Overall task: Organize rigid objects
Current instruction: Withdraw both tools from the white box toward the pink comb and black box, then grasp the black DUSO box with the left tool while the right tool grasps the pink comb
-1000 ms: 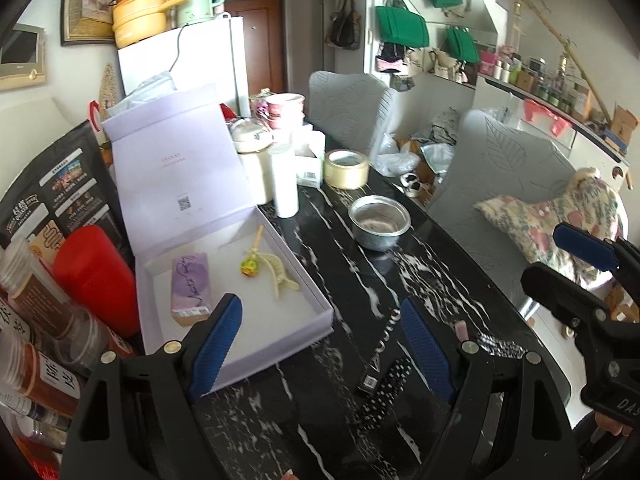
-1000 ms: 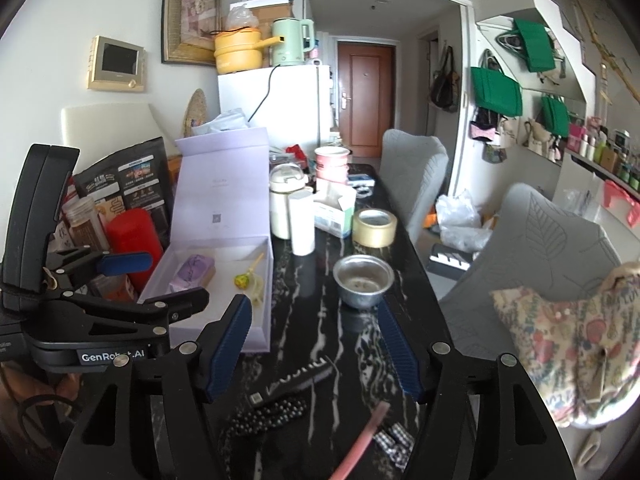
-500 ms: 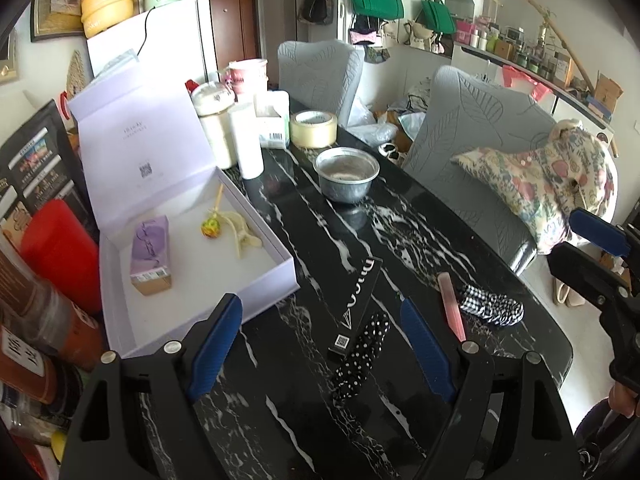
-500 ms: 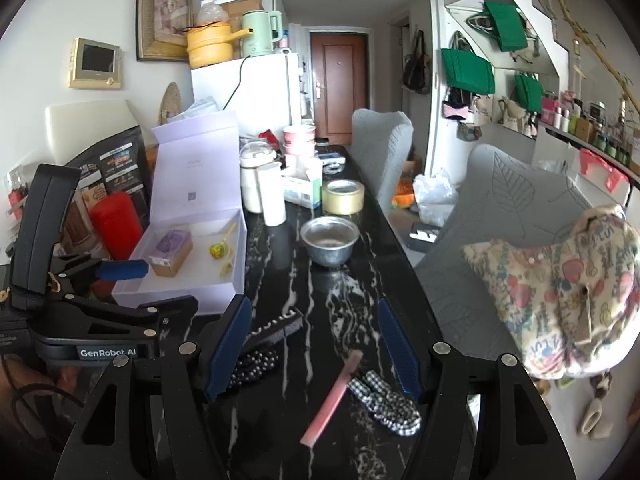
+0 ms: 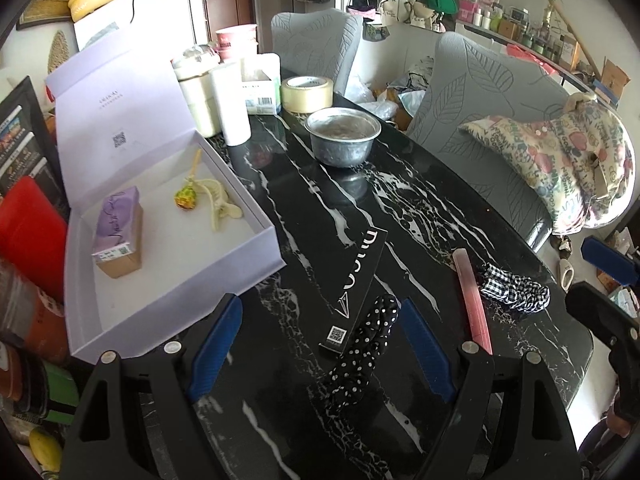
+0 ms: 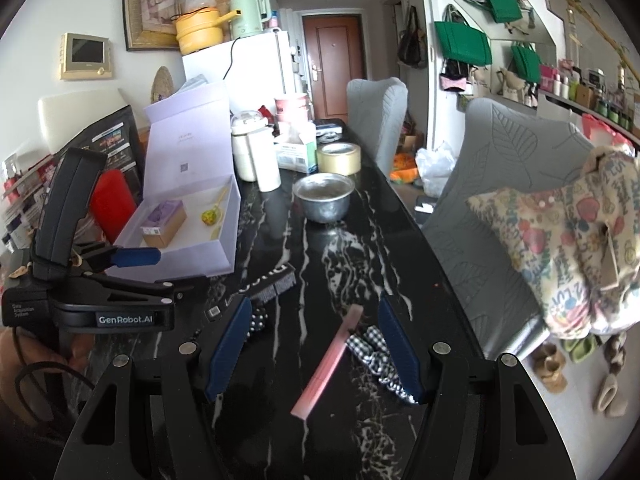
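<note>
A long black flat box [image 5: 354, 285] with pale lettering is seen lying flat between the left tongs' open jaws, a polka-dot scrunchie [image 5: 362, 354] touching its near end; a pink bar [image 6: 329, 362] lies slantwise between the right tongs' open jaws, a gingham scrunchie [image 6: 374, 354] just beside it

I read "GenRobot.AI" on the left gripper [image 6: 136, 257] body, beside small print reading "Data Acquisition System". Other labels on the table's boxes are too small to read.
</note>
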Available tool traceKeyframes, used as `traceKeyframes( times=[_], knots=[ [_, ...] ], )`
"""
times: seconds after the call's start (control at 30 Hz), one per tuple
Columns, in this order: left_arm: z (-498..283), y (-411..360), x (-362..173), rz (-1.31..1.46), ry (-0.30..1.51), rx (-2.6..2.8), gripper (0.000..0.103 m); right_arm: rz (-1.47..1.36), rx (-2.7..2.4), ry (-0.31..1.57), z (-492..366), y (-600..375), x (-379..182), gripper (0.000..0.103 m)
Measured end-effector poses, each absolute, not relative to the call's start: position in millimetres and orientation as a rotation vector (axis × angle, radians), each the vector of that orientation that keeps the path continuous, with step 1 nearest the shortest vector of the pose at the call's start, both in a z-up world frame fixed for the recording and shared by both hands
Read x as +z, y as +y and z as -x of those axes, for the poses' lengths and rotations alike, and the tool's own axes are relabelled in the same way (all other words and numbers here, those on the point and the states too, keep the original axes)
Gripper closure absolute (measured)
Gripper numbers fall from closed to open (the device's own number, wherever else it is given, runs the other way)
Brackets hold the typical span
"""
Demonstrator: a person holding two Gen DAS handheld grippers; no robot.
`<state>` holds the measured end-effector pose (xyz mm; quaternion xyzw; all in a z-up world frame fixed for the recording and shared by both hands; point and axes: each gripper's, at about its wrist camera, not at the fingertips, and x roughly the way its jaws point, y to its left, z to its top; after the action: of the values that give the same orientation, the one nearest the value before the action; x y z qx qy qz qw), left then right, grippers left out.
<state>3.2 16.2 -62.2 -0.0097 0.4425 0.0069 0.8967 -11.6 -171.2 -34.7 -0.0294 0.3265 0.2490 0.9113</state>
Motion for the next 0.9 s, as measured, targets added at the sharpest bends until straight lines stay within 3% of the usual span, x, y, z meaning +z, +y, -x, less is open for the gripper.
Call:
traceKeyframes(
  times=[0.37,0.53,0.6,0.77,0.9],
  knots=[
    [-31.4,10.8,-83.3,-0.023,0.944,0.035,0.021,0.052,0.505,0.743,0.0,-178.1,-68.2,0.04],
    [-45.5,6.6,-97.0,-0.011,1.001,-0.002,0.023,0.046,0.534,0.787,-5.7,-175.4,-80.4,0.052],
    [-50.7,5.1,-102.0,-0.002,1.017,-0.012,0.027,0.051,0.545,0.803,-6.9,-171.8,-84.9,0.055],
    [-64.2,1.5,-117.3,-0.033,1.08,0.009,0.05,0.057,0.575,0.855,-10.2,-160.5,-102.2,0.057],
    [-69.6,-0.4,-126.1,-0.036,1.108,-0.004,0.052,0.07,0.557,0.871,-12.1,-157.0,-109.6,0.06]
  ],
)
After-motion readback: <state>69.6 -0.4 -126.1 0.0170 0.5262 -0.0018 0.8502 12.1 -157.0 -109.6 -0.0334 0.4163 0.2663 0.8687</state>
